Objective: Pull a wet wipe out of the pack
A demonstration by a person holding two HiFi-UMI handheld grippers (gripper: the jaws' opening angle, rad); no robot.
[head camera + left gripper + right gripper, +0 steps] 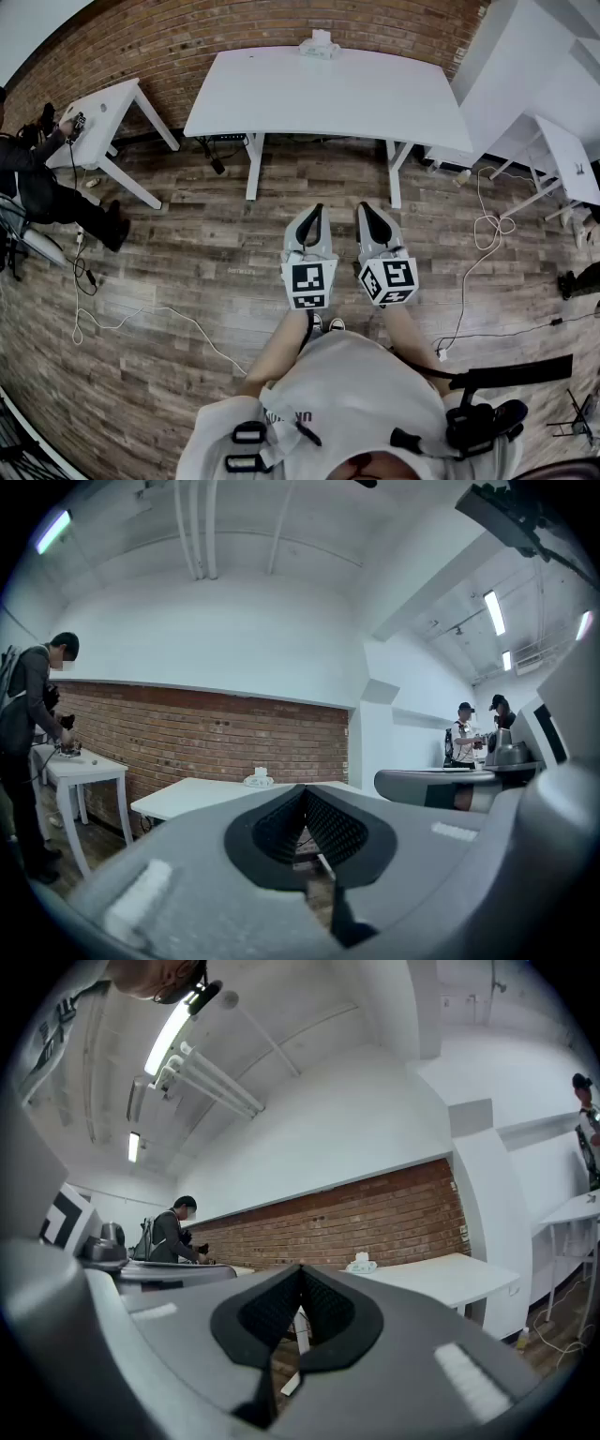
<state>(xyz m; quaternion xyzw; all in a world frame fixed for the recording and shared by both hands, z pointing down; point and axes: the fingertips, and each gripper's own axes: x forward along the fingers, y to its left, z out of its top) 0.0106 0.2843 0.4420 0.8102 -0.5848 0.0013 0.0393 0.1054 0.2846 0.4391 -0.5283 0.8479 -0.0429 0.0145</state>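
Observation:
A pack of wet wipes (319,45) sits at the far edge of a white table (328,98), with a white wipe sticking up from its top. The pack also shows small in the left gripper view (258,780) and the right gripper view (361,1264). Both grippers hang side by side over the wooden floor, well short of the table and pointing level at it. My left gripper (310,222) is shut with nothing in it. My right gripper (373,217) is shut and empty too.
A smaller white table (98,117) stands at the left with a person (42,178) working at it. More white tables (562,150) stand at the right. Cables (487,225) trail over the floor. A brick wall (234,28) runs behind the table.

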